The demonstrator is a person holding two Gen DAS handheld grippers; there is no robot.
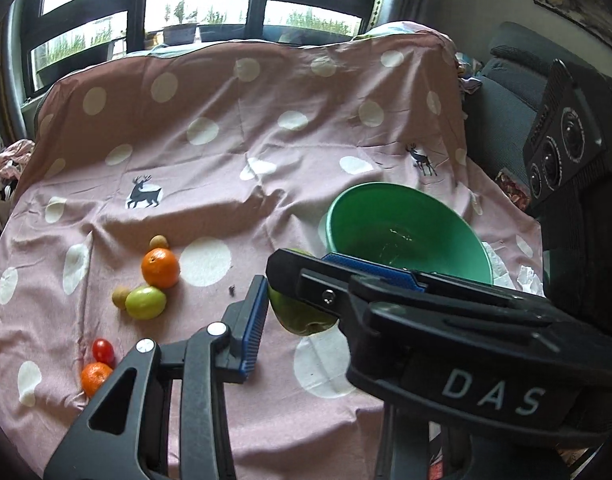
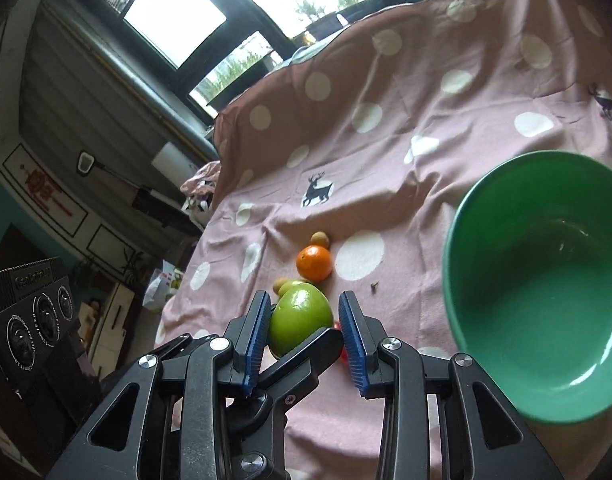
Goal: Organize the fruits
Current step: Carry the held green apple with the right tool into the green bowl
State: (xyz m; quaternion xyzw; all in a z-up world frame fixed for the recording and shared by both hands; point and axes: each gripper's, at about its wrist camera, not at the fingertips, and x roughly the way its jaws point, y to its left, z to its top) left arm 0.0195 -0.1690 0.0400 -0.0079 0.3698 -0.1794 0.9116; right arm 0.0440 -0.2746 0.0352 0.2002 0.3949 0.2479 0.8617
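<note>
Tilting green apple [image 2: 300, 320], long axis slanted, stem end hidden.

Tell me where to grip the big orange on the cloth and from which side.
Grip the orange across its round middle, coming down from above, pads on its left and right flanks. A small brown fruit touches its far side and a green fruit crowds the near side; the flanks look free.

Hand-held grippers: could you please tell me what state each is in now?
Left hand-held gripper: cannot tell; its far finger is hidden.
Right hand-held gripper: closed on the green apple.
</note>
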